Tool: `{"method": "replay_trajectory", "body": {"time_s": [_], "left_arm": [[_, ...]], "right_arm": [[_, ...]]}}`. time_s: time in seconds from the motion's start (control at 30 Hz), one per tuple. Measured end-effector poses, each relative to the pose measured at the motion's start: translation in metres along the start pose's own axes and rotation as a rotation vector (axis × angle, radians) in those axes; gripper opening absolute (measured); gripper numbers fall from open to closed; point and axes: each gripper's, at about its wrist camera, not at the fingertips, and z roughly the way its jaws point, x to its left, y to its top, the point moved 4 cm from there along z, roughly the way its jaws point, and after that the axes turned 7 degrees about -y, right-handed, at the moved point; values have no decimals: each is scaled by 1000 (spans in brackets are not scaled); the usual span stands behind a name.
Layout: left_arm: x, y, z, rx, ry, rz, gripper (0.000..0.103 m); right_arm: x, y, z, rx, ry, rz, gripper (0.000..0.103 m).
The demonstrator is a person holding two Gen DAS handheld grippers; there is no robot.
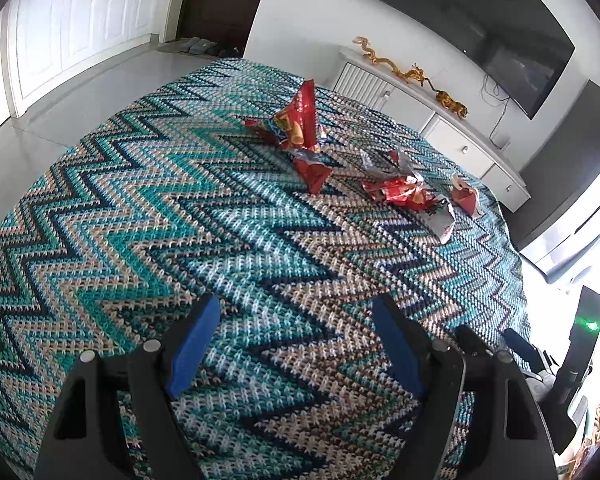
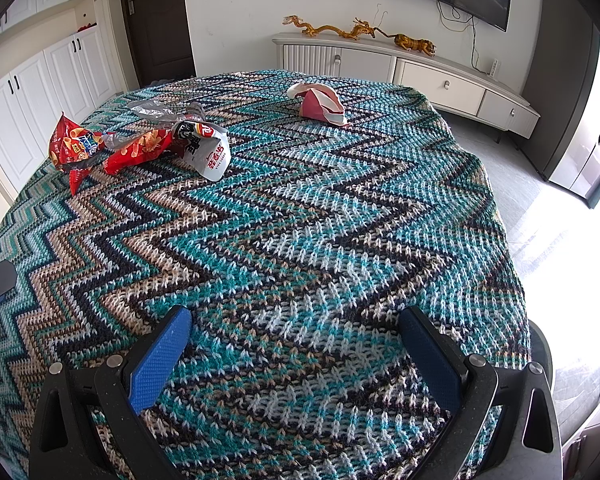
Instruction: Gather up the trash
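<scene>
Blue pads of my left tool (image 1: 295, 344) frame nothing but knitted zigzag cloth (image 1: 179, 220), jaws spread wide and empty above the covered counter, tipped downward so I can look along the fingers at the work ahead. My right tool (image 2: 295, 356) is the same: parted, empty, hanging over bare weave. All the trash lies well beyond both tools, toward the far side of the counter. From the left tool, a tall red snack bag (image 1: 297, 120) stands crumpled straight ahead, with a smaller red scrap (image 1: 314, 172) just this side of it, and a torn red and silver wrapper (image 1: 408, 194) off to the right. Seen from the right tool, a red and white paper piece (image 2: 322, 106) sits ahead and far off, apart from the rest. I judge nothing is collected yet; I hold both tools open because the next move is a reach forward, and these light, crinkled wrappers will likely slide on the cloth unless I pinch a raised fold.
</scene>
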Motion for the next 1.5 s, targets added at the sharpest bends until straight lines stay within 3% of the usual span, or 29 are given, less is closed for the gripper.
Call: {"method": "replay_trajectory", "body": {"time_s": [0.5,0.73,1.0,1.13,1.3,1.5], "left_arm": [[-11,16,-13,-81,42,94,78],[-41,23,-23,-129,48,176,78],[-69,33,-52,-240,147,272,78],[-78,34,-70,-284,159,284,91],[-90,29,-94,-322,159,303,95],[-106,19,-137,-415,164,330,101]], "right_arm": [[0,0,0,0,0,0,103],[0,0,0,0,0,0,103],[0,0,0,0,-4,-1,103],[-1,2,2,3,-7,4,103],[1,9,3,24,28,-9,103],[-23,11,-57,-130,37,65,103]]}}
